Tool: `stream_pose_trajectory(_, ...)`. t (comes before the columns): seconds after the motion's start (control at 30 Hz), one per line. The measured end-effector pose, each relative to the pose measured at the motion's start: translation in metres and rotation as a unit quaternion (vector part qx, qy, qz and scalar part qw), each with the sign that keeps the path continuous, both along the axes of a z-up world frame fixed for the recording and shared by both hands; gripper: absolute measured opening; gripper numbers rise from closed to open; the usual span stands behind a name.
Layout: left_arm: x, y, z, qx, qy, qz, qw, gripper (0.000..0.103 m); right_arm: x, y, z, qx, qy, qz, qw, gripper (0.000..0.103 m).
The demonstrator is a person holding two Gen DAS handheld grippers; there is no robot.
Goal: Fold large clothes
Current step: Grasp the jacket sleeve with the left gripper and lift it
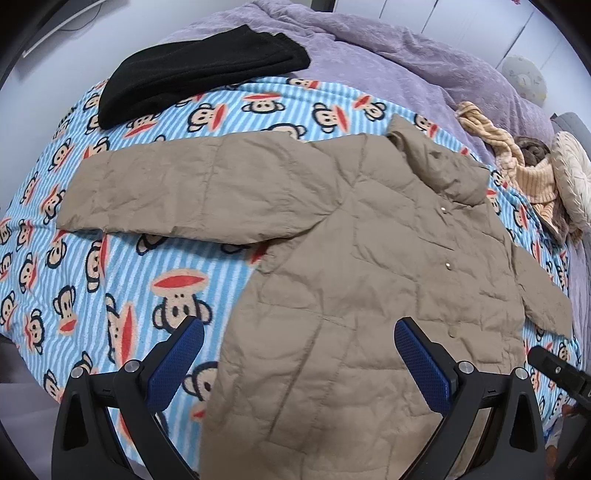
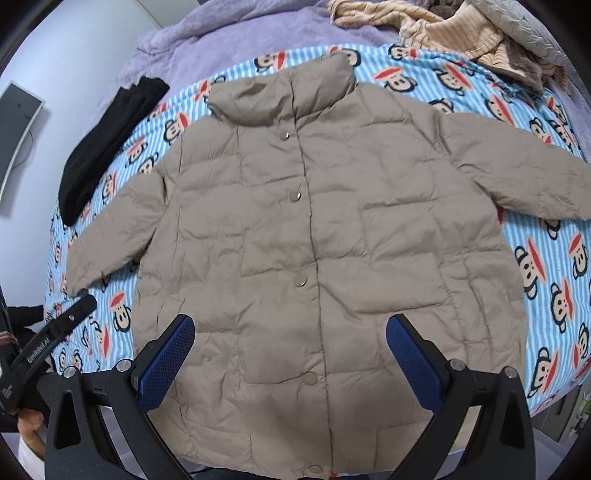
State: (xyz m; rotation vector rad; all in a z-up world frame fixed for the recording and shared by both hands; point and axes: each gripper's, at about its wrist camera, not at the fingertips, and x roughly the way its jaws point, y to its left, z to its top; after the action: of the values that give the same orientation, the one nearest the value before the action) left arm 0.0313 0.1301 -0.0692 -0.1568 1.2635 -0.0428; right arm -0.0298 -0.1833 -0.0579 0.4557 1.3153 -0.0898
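Fingers of the left gripper [image 1: 299, 347] and right gripper [image 2: 290, 343] spread wide, empty, above the beige jacket [image 2: 314, 229] lying flat near the bed's [image 2: 546, 280] front edge.

monkey-print blanket [image 1: 122, 266], purple blanket [image 1: 388, 62], cream cushion [image 1: 572, 177]

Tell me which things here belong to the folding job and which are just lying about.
Job: beige puffer jacket, spread flat, snaps closed; left gripper and right gripper, both open.
Lying about: folded black garment, purple blanket, heap of striped knitwear, monkey-print blanket underneath.
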Motion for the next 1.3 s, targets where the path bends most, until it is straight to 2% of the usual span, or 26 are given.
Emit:
stream_pose_trajectory(0.1,0.016,0.041,-0.025,-0.019,0.011,0.027,0.9994,0.103,0.009,0.027,-0.018,0.006,0.016,0.012,1.0,0.103)
stream_pose_trajectory(0.23,0.036,0.101,-0.062,-0.069,0.016,0.079,0.9943,0.103,0.019,0.064,-0.039,0.023,0.034,0.025,0.999,0.103)
stream_pose_trajectory(0.37,0.054,0.157,-0.104,-0.138,0.024,0.134,0.9811,0.103,0.031,0.092,-0.055,0.026,0.037,0.041,0.998,0.103)
stream_pose_trajectory(0.47,0.069,0.184,-0.134,-0.189,0.032,0.16,0.9684,0.103,0.042,0.106,-0.066,0.029,0.035,0.046,0.998,0.103)
stream_pose_trajectory(0.53,0.081,0.195,-0.145,-0.209,0.03,0.171,0.9623,0.103,0.049,0.111,-0.07,0.03,0.033,0.044,0.998,0.103)
stream_pose_trajectory(0.6,0.096,0.203,-0.149,-0.217,0.016,0.176,0.96,0.103,0.058,0.116,-0.073,0.027,0.029,0.042,0.998,0.103)
stream_pose_trajectory(0.7,0.123,0.209,-0.146,-0.207,-0.006,0.175,0.9625,0.103,0.072,0.121,-0.076,0.025,0.017,0.043,0.999,0.103)
stream_pose_trajectory(0.8,0.146,0.212,-0.143,-0.172,-0.024,0.178,0.9687,0.103,0.091,0.126,-0.078,0.026,0.002,0.044,0.999,0.103)
stream_pose_trajectory(0.87,0.158,0.212,-0.141,-0.129,-0.032,0.179,0.9748,0.09,0.103,0.129,-0.078,0.029,-0.012,0.043,0.999,0.103)
stream_pose_trajectory(0.93,0.167,0.21,-0.141,-0.098,-0.03,0.169,0.9803,0.039,0.115,0.132,-0.078,0.027,-0.025,0.037,0.999,0.103)
stream_pose_trajectory(1.0,0.17,0.214,-0.136,-0.1,-0.036,0.158,0.9817,0.018,0.126,0.134,-0.077,0.029,-0.04,0.027,0.998,0.103)
stream_pose_trajectory(1.03,0.17,0.213,-0.129,-0.09,-0.043,0.152,0.9833,0.016,0.131,0.136,-0.076,0.032,-0.049,0.021,0.998,0.102)
stream_pose_trajectory(1.1,0.168,0.209,-0.112,-0.063,-0.069,0.136,0.9863,0.016,0.142,0.14,-0.074,0.033,-0.067,0.016,0.997,0.079)
stream_pose_trajectory(1.13,0.167,0.207,-0.105,-0.055,-0.08,0.129,0.9869,0.016,0.15,0.144,-0.076,0.036,-0.068,0.021,0.997,0.047)
stream_pose_trajectory(1.17,0.164,0.205,-0.095,-0.047,-0.092,0.121,0.9872,0.016,0.157,0.147,-0.081,0.048,-0.063,0.025,0.997,0.027)
stream_pose_trajectory(1.23,0.16,0.2,-0.079,-0.037,-0.115,0.104,0.9872,0.016,0.171,0.153,-0.091,0.079,-0.061,0.026,0.995,0.02)
stream_pose_trajectory(1.3,0.155,0.191,-0.062,-0.031,-0.137,0.083,0.9866,0.016,0.182,0.163,-0.098,0.08,-0.065,0.033,0.994,0.019)
